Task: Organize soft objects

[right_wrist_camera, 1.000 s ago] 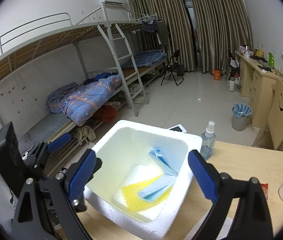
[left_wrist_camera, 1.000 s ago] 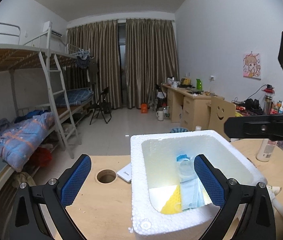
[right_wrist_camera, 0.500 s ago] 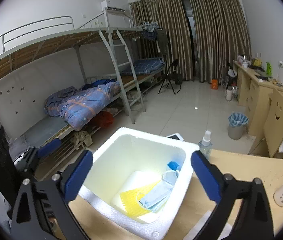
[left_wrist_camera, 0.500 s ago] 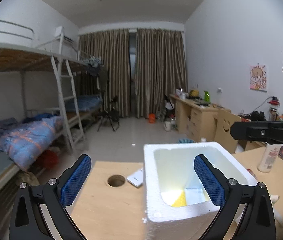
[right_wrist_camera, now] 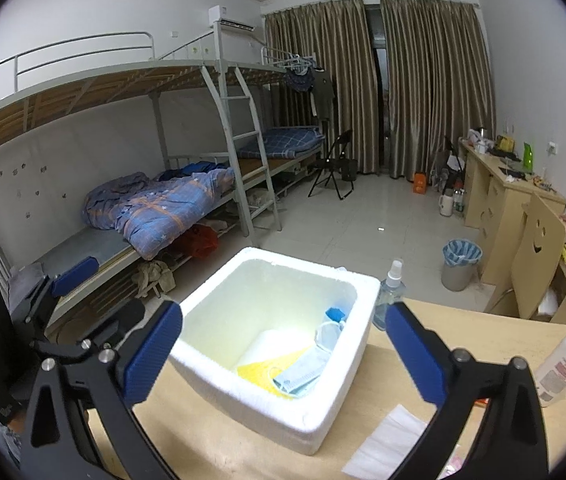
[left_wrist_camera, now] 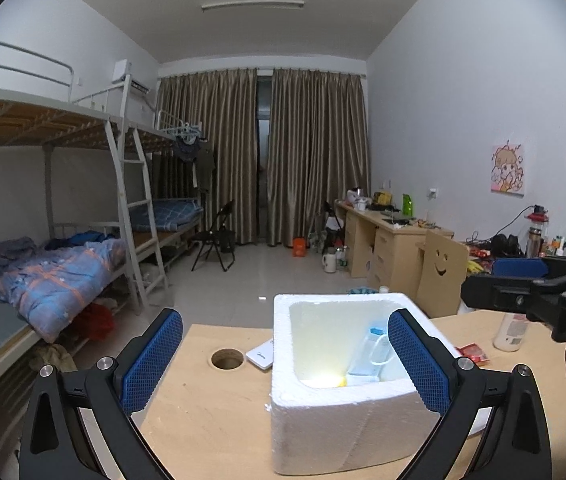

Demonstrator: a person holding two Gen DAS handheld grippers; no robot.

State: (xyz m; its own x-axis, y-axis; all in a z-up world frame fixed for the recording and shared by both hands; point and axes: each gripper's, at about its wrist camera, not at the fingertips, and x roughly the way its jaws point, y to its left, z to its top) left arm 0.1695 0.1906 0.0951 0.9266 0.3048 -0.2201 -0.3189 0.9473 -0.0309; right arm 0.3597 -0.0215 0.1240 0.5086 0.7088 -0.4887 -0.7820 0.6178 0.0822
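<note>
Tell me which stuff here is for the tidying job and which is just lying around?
For the job:
- white foam box
- blue face mask inside it
- yellow cloth under the mask
- left gripper and right gripper, both open and empty

Just lying around:
- spray bottle
- white lotion bottle
- red packet
- wooden table

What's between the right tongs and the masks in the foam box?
Nothing visible. The right tongs are open above the foam box, whose top is uncovered; the blue masks lie exposed on the yellow cloth inside.
</note>
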